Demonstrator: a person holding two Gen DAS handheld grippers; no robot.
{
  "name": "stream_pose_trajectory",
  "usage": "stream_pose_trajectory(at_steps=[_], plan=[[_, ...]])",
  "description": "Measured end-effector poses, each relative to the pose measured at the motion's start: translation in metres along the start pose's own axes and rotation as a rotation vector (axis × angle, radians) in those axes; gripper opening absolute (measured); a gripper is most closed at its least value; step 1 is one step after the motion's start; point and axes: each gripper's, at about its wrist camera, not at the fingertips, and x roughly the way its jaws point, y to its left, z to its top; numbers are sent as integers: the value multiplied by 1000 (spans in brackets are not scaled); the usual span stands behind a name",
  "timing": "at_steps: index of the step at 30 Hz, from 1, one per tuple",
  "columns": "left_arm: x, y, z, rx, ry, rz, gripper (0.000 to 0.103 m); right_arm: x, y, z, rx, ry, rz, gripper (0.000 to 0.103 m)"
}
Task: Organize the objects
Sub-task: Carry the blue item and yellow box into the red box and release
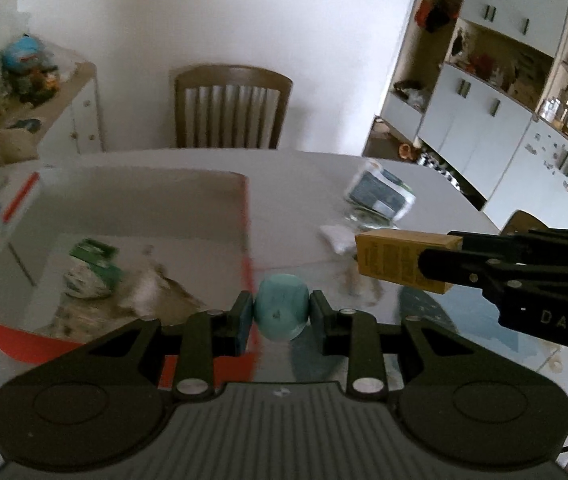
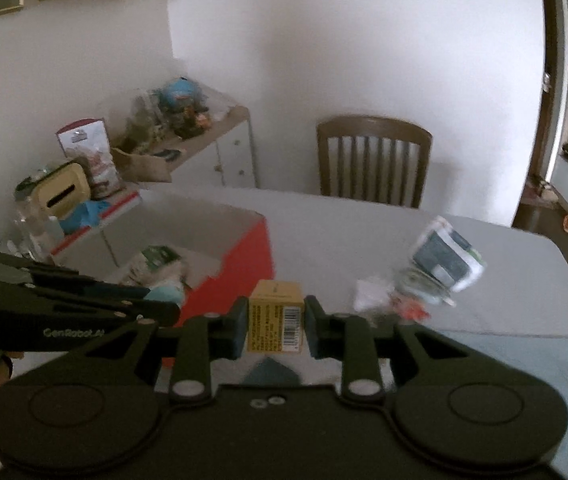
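Between the left tongs (image 1: 281, 312) sits a small blue-green ball (image 1: 281, 306), squeezed tight from both sides, up in the air by the red edge of the big box (image 1: 243, 216). Just to the right, the right tongs (image 2: 275, 322) pinch a yellow carton (image 2: 275, 320) above the table (image 2: 364, 232). Inside the box lies a green and white packet (image 1: 91, 268). Farther off on the table rests a blue and white pack (image 2: 446, 260) with small white bits beside it. Behind the table stands a brown chair (image 1: 229, 106).
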Motion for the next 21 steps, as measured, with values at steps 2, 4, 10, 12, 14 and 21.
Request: stream_pose_trajectory(at_steps=[2, 4, 10, 12, 14, 21], plan=[[-3, 14, 3, -7, -10, 17, 30, 5, 13, 7, -12, -9, 7, 27], [-6, 29, 7, -11, -18, 30, 30, 11, 25, 13, -19, -15, 14, 27], [-5, 72, 18, -18, -23, 76, 30, 36, 58, 31, -52, -18, 25, 27], [-1, 86, 22, -21, -13, 90, 30, 46, 67, 35, -69, -18, 22, 27], [5, 98, 25, -22, -6, 107, 30, 57, 75, 38, -78, -12, 19, 27], [37, 129, 39, -30, 38, 119, 30, 99, 96, 43, -115, 27, -9, 27]])
